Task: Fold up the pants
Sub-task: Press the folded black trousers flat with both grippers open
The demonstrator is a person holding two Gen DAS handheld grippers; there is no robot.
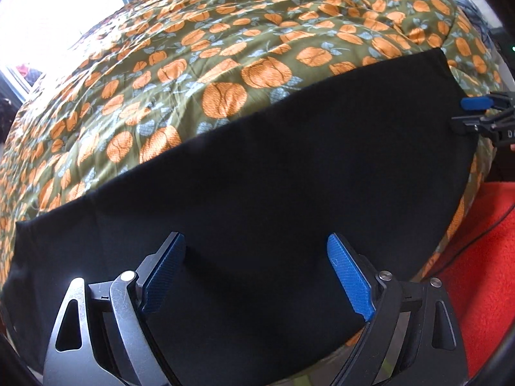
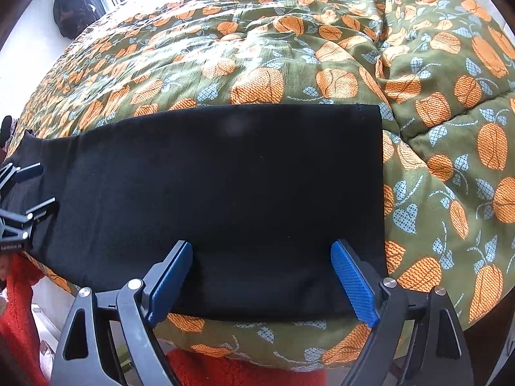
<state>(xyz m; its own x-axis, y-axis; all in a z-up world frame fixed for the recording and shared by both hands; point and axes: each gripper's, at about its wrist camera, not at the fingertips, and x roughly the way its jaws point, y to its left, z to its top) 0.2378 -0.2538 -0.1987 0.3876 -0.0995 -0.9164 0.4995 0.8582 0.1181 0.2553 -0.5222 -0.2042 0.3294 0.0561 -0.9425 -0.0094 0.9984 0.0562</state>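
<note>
Black pants (image 1: 257, 173) lie flat in a long band on the bed, folded lengthwise; they also fill the middle of the right wrist view (image 2: 225, 186), with a hemmed end at the right. My left gripper (image 1: 257, 241) is open and empty, its blue pads just above the near edge of the cloth. My right gripper (image 2: 261, 247) is open and empty over the near edge by the hemmed end. The right gripper shows at the far right of the left wrist view (image 1: 463, 115). The left gripper shows at the left edge of the right wrist view (image 2: 42, 186).
The bed is covered by an olive quilt (image 1: 199, 74) with orange pumpkins, also in the right wrist view (image 2: 434, 122). A red fleece (image 1: 486, 244) lies at the near bed edge, also in the right wrist view (image 2: 19, 321). A bright window (image 1: 48, 19) is at far left.
</note>
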